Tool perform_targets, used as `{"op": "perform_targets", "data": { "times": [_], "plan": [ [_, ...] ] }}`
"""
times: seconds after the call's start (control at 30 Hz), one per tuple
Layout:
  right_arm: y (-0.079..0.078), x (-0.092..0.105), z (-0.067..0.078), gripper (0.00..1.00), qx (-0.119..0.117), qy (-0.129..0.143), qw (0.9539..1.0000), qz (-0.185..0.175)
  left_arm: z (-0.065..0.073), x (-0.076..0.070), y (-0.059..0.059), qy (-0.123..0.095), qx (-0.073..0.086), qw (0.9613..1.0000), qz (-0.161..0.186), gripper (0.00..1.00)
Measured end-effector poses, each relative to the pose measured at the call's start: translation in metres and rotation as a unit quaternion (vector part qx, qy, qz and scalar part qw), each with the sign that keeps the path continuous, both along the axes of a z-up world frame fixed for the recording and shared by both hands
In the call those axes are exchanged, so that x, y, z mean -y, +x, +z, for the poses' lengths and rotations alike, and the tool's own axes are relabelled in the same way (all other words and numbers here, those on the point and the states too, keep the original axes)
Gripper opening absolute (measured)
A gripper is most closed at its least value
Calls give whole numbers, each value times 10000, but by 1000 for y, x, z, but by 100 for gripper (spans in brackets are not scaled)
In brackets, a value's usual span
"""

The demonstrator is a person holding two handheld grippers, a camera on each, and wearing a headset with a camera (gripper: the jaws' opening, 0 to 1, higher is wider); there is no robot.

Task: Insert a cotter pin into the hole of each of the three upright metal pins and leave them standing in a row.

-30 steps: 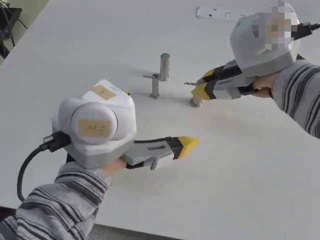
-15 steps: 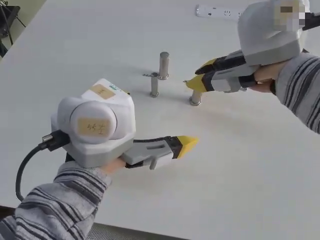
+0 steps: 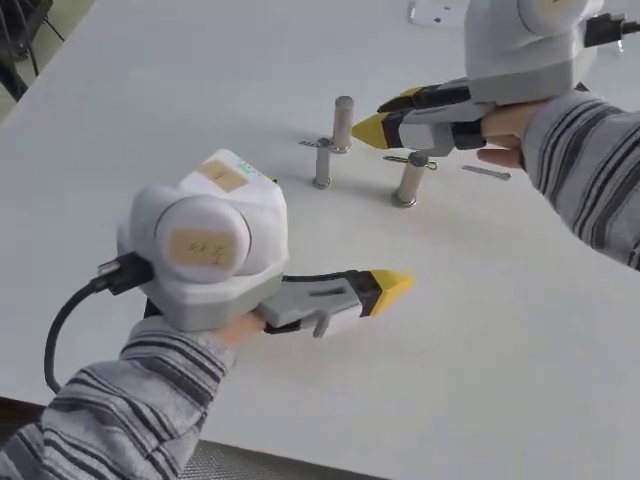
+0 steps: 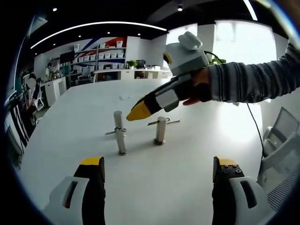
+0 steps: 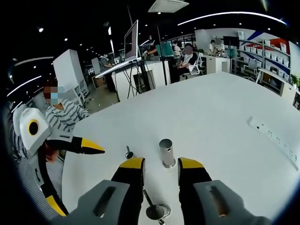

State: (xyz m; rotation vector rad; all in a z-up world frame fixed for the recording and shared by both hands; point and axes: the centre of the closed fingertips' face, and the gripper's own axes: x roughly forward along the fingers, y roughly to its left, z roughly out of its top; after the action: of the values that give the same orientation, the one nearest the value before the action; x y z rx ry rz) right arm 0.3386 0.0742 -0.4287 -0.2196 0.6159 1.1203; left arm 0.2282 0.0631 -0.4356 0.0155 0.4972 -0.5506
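Pins: three metal pins stand upright, close together, in the middle of the worktop [image 3: 500, 330], more a loose cluster than a clean row.
Back pin [image 3: 343, 120]: I see nothing through it, so it is probably the one left to do.
Left pin [image 3: 322, 166]: first cotter pin [image 3: 311, 145] sits crosswise near its top.
Right pin [image 3: 409, 182]: second cotter pin [image 3: 424, 161] sits through its top, one end sticking out toward the right hand.
Loose cotter pin [image 3: 487, 172]: lies flat on the worktop just past the right pin, within easy reach, likely meant for the back pin.
Right gripper [image 3: 372, 120]: hangs over the right pin with its tip toward the back pin. Its fingers stand a narrow gap apart with nothing between them.
Left gripper [image 3: 392, 288]: is held low on the near side, well apart from the pins, aimed at them. Its fingers are spread wide and empty, ready to steady a pin if one tips.
Progress: by my judgement two of three are fitted. Next comes fetching the loose cotter pin, a thin flat thing that calls for a careful pinch.
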Motion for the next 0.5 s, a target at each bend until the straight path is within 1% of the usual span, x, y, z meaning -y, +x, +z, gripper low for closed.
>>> {"op": "perform_targets", "data": {
  "times": [0.1,0.2,0.23,0.3,0.33,0.5],
  "plan": [
    [5,-9,-3,24,78,4,10000,-11,0,-2,0,0,-1,10000,11,95],
    [10,-15,-7,23,73,-3,9999,-74,0,-4,1,-6,2,10000,14,94],
    [14,-19,-10,23,66,-20,9999,-105,-1,-4,1,-12,-4,10000,5,94],
    [17,-23,-14,23,23,-30,9999,-136,-2,-4,0,-18,-17,10000,-3,93],
    [22,-21,-21,22,-5,-65,9999,-149,-3,-4,0,-23,-29,10000,-12,93],
    [20,-21,-25,18,-97,-73,9997,-205,-3,-4,0,-46,-21,10000,-26,93]
  ]
}}
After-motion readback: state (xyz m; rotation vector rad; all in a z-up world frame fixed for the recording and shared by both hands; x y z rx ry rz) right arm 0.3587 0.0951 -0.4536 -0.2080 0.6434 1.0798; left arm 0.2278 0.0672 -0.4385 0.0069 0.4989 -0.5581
